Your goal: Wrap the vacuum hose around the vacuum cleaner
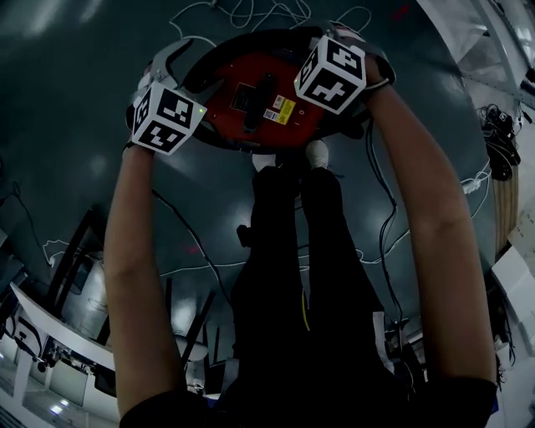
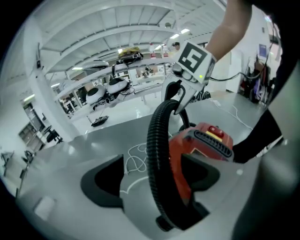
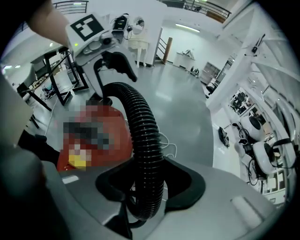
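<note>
A red vacuum cleaner stands on the dark floor in front of the person's feet. Its black ribbed hose arcs over its left side. In the right gripper view my right gripper is shut on the hose, with a pad pressed against each side. In the left gripper view my left gripper stands wide open. The hose runs up between its jaws, close to the right one, with a clear gap to the left one. Both grippers hang over the vacuum cleaner, left gripper at its left and right gripper at its right.
White cables lie on the floor beyond the vacuum cleaner. A thin black cord trails along the floor to the right of the person's legs. Desks and chairs stand at the lower left, and gear lies at the right.
</note>
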